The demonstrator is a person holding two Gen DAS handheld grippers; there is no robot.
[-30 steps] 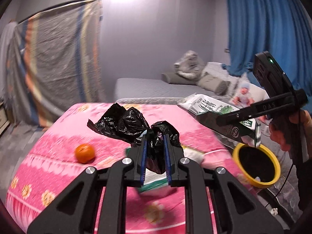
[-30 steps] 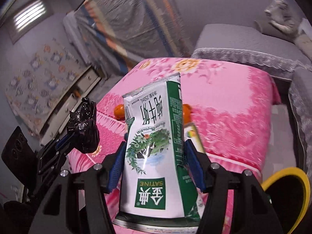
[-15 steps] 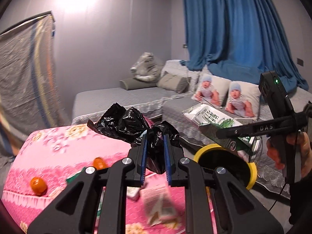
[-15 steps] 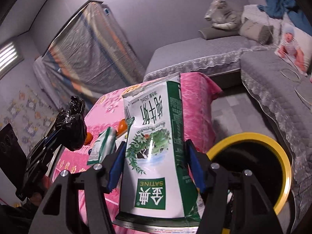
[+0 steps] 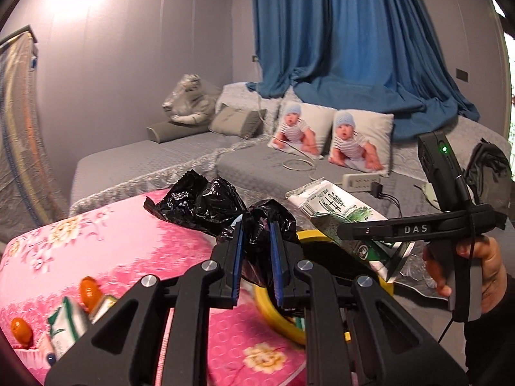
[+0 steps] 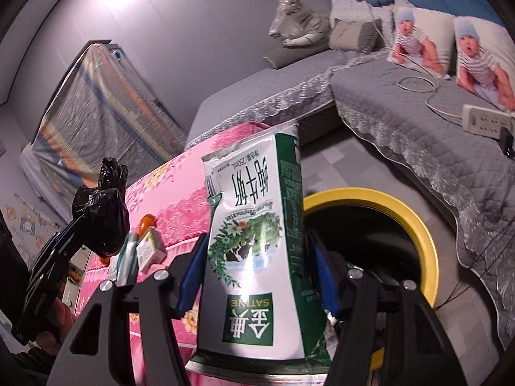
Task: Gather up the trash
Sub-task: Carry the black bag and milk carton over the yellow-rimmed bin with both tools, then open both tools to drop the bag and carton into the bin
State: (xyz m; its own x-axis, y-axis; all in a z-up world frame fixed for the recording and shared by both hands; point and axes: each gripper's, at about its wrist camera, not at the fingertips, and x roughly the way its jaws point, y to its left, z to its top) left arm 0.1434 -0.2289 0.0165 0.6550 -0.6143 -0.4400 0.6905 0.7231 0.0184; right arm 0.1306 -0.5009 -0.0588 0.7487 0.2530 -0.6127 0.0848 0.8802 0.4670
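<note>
- On the far left of the left wrist view, leftover litter lies on the pink floral counter [image 5: 135, 251]: a small green-and-white carton [image 5: 66, 325] beside two orange fruits [image 5: 88, 291]; this corner is blurred, so what else lies there I cannot say for sure
- At the centre, the left tool [image 5: 256, 257] is clamped on a crumpled black plastic bag [image 5: 206, 204]; its blue pads are nearly together, with the bag bunched between them and billowing out above and to the left
- Just behind and below that tool sits the yellow-rimmed bin [image 5: 276, 317], mouth up, on the floor at the counter's edge; the bag hangs near its left rim
- To the right, the right tool [image 6: 254, 270] holds a green-and-white milk carton [image 6: 257, 241]; its pads stand apart and press on the carton's two sides; the carton's long axis runs along the fingers, torn end pointing away
- In the right wrist view the bin's opening [image 6: 370, 225] lies just right of and beyond the carton, so the right tool looks the nearer to a drop; it likely needs to carry right and forward until the carton is over the dark mouth
- A person's hand [image 5: 476, 276] grips the right tool's handle at the far right
</note>
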